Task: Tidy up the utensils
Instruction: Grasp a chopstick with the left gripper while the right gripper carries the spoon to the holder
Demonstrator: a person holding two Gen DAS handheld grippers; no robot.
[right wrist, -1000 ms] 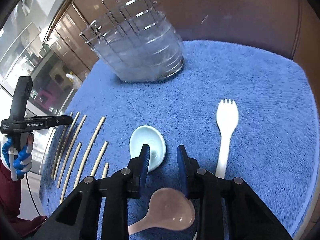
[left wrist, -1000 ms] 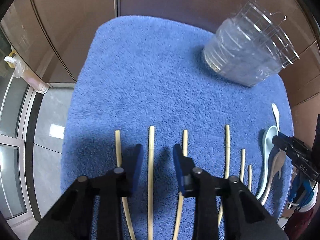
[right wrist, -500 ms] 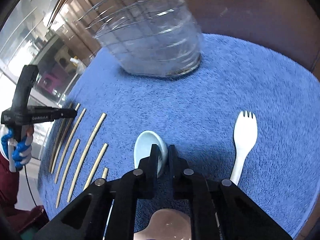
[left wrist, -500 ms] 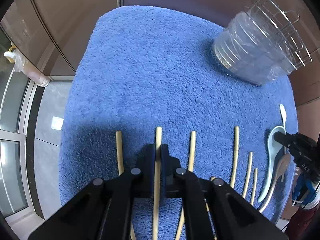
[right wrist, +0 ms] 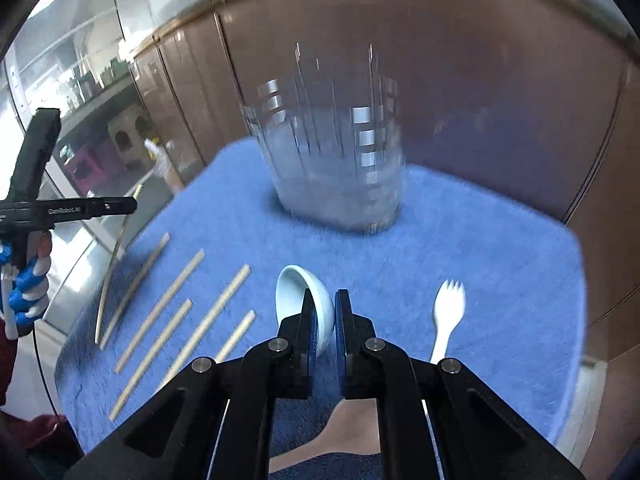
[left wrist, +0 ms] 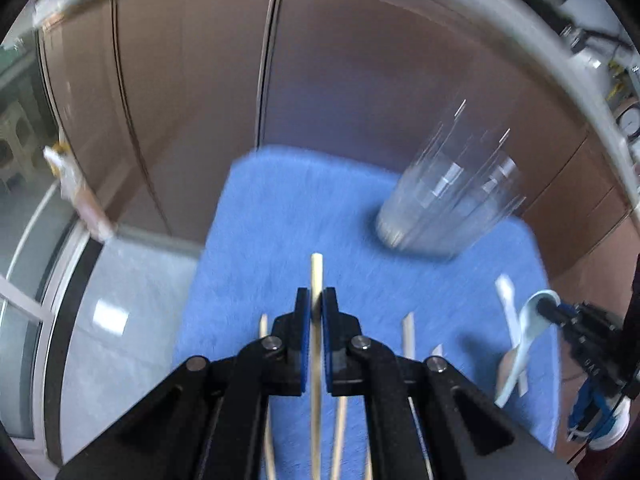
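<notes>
My left gripper (left wrist: 316,294) is shut on a pale wooden chopstick (left wrist: 317,268), which is raised off the blue towel (left wrist: 280,208) with its tip sticking out past the pads. My right gripper (right wrist: 326,296) is shut on the handle of a pale blue soup spoon (right wrist: 300,292), whose bowl is tilted up above the towel (right wrist: 480,240). In the right wrist view the left gripper (right wrist: 134,202) shows at the far left with the chopstick (right wrist: 116,256) hanging from it. A clear utensil holder (right wrist: 336,168) stands upright at the back of the towel, blurred.
Several more chopsticks (right wrist: 188,276) lie in a row on the towel's left part. A white spork (right wrist: 450,304) lies to the right, and a pinkish spoon (right wrist: 348,428) lies under my right gripper. Brown cabinet doors (left wrist: 340,80) rise behind the towel; a gloved hand (right wrist: 28,284) holds the left gripper.
Both grippers closed, the left on a chopstick and the right on the blue spoon. Both then rose from the towel with those things and tipped up toward the holder.
</notes>
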